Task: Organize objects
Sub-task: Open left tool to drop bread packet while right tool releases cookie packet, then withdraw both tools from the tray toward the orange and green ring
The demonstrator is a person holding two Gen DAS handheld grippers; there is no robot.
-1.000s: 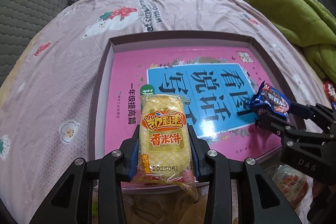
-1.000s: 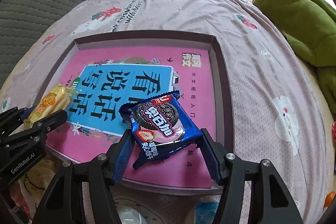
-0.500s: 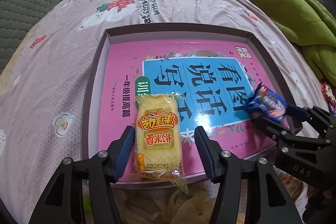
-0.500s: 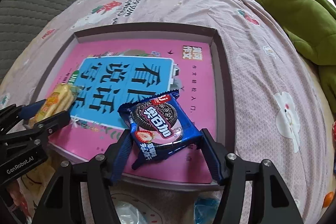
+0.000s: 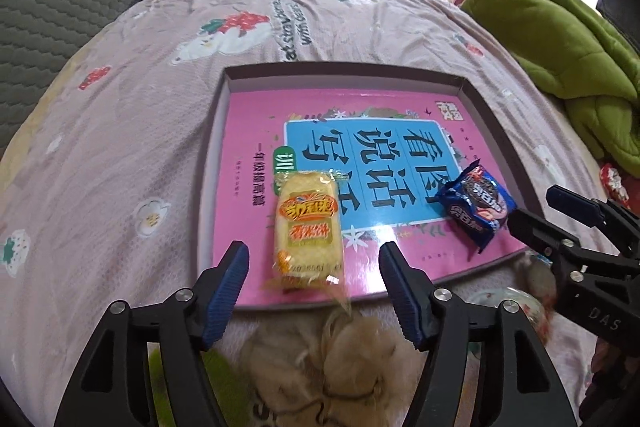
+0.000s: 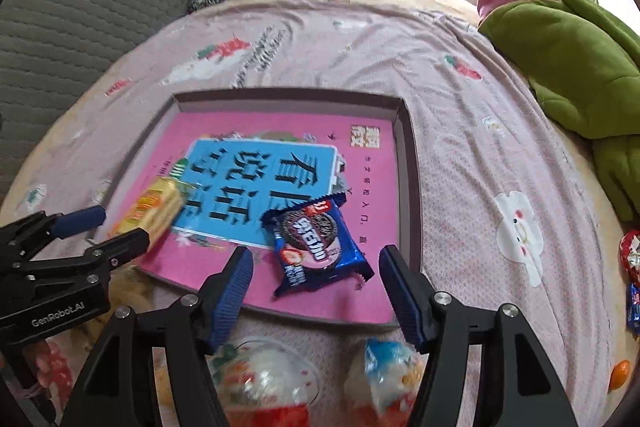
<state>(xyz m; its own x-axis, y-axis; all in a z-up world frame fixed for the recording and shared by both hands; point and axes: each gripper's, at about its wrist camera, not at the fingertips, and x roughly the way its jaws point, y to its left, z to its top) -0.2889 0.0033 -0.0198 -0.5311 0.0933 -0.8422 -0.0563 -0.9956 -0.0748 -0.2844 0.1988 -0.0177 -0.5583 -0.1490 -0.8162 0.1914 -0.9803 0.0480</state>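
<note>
Your left gripper (image 5: pixel 312 281) has just been opening and now stands wide, gripping nothing: the yellow rice-cracker pack (image 5: pixel 307 227) lies flat between and just ahead of its fingers, on the pink book in the shallow tray (image 5: pixel 344 77). Your right gripper (image 6: pixel 316 285) (equally wide, jaws just opened too) has the blue cookie pack (image 6: pixel 318 245) lying loose just ahead of it.

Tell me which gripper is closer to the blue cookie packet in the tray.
Right. The right gripper stands open around the blue cookie packet, pads clear of it. The left gripper is open around the yellow rice cracker packet, off to the side.
</note>
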